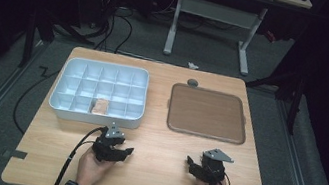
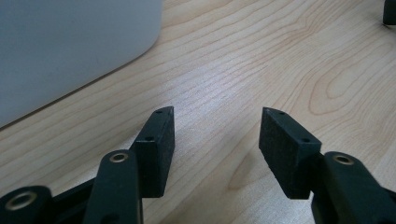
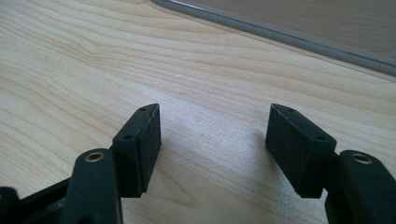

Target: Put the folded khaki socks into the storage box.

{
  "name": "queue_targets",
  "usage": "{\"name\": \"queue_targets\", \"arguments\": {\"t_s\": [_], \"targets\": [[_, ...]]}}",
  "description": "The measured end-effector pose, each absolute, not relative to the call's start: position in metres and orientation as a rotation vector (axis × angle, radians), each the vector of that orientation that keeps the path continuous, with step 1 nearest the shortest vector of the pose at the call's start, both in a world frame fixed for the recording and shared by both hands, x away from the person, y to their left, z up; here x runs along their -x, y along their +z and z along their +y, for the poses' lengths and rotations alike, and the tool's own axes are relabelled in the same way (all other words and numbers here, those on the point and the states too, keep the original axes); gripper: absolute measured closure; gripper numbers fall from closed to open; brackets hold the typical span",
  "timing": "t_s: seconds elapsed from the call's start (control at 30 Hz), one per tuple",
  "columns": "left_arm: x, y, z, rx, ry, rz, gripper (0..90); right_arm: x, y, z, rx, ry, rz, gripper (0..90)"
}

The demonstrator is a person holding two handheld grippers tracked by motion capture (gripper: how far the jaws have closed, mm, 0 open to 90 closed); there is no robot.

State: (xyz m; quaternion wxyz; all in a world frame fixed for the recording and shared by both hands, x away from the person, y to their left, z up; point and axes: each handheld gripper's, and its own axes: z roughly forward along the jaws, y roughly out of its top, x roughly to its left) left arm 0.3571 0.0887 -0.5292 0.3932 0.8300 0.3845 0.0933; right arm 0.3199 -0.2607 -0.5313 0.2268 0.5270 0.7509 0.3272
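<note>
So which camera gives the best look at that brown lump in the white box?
The high view: the brown lump lies in a front-row compartment of the white box. The left gripper view catches just the box's outer wall; the right gripper view looks toward the brown tray.

High view sits above the person's edge of the wooden table point(image 1: 160, 137), looking forward and down, taking in the whole top. Left gripper view skims low and close over the wood toward the white compartment box point(image 2: 70, 46). Right gripper view, equally low, faces the brown tray point(image 3: 299, 23).
</note>
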Motion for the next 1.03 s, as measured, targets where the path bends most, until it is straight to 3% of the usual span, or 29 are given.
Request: {"name": "queue_targets", "arguments": {"t_s": [0.43,1.03], "targets": [[-0.3474,-0.535,0.0836,-2.116,0.353,0.909,41.5,-0.3199,-0.5314,-0.2607,-1.446,0.899,2.071,35.8],[-0.3488,-0.535,0.0843,-2.107,0.342,0.919,40.1,-0.3201,-0.5313,-0.2614,-1.453,0.907,2.07,35.8]]}}
